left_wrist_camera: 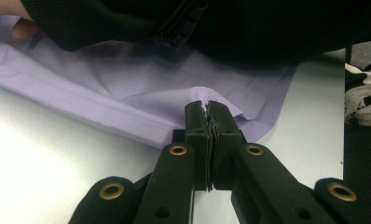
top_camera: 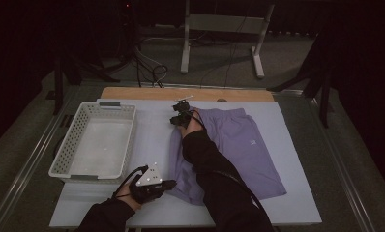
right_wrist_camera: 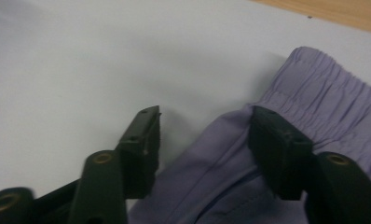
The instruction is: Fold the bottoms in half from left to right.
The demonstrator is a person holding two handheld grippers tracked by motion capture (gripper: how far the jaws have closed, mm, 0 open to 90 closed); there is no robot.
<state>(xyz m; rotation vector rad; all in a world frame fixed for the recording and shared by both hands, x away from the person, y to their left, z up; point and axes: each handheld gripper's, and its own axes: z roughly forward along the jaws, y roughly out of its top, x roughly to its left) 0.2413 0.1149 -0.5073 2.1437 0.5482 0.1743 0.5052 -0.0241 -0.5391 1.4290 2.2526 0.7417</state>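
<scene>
High view: purple shorts (top_camera: 239, 145) lie spread flat on the white mat (top_camera: 297, 193), waistband at the far end, leg hems toward the person. A small pale logo (top_camera: 253, 142) sits on the leg away from the left tongs.

Left tongs (top_camera: 169, 184): at the near hem corner of the shorts, on the side nearest the basket. In the left gripper view the jaws are pressed together with a fold of purple cloth (left_wrist_camera: 174, 100) pinched between the pads; the left tongs (left_wrist_camera: 208, 116) have the hem corner clamped. Cloth bunches slightly just ahead of the jaw tips. The grey three-cornered plate (top_camera: 150, 176) rides on top of these tongs. The dark sleeve (left_wrist_camera: 249, 28) of the other arm lies across the cloth well beyond the tips.

Right tongs (top_camera: 179, 116): at the far end, at the waistband corner on the same side edge of the shorts. In the right gripper view the jaws stand well apart, nothing clamped. The right tongs (right_wrist_camera: 204, 135) straddle the edge of the shorts (right_wrist_camera: 230, 177): one jaw over bare mat (right_wrist_camera: 81, 70), the other resting against the purple cloth just below the gathered elastic waistband (right_wrist_camera: 328, 88). Whether that pad presses the cloth or only touches it cannot be told.

Surroundings: a white perforated basket (top_camera: 74, 140) stands on the mat beside the left tongs, away from the shorts. A wooden table edge (top_camera: 132, 93) shows beyond the right tongs. Past the table: dark floor, cables (top_camera: 152, 72), a white frame (top_camera: 219, 24).
</scene>
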